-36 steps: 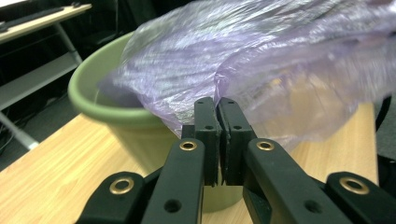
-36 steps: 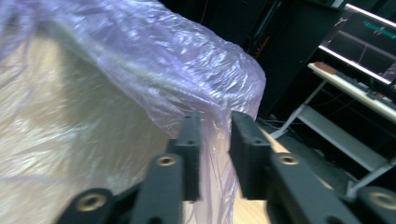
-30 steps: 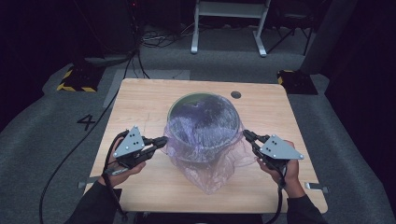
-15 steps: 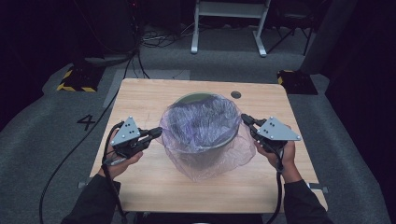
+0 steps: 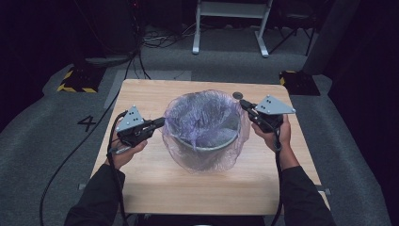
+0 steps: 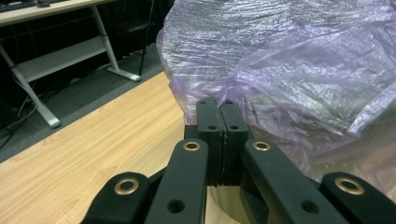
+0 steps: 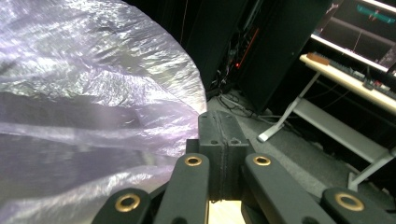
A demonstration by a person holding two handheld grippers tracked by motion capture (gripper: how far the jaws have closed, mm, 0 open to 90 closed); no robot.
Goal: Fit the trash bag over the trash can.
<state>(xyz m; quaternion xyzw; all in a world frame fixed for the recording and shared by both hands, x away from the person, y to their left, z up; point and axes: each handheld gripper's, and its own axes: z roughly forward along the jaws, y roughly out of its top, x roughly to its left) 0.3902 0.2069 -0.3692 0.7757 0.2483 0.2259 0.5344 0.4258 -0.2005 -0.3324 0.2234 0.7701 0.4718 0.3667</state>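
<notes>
While both pull outward: thin purple bag (image 5: 205, 123) could tear on bucket (image 5: 207, 149) rim.
left gripper (image 5: 161, 123): clamped shut on bag edge.
right gripper (image 5: 244, 104): same, pinching opposite edge; could slip.

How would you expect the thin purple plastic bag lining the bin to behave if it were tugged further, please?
The bag looks floppy: it is crinkled and sags into the bin. It is probably very light and may tear, since the film is see-through thin. Its glossy surface could slip, though the left tool and right tool are both pinched shut on its edge.
</notes>
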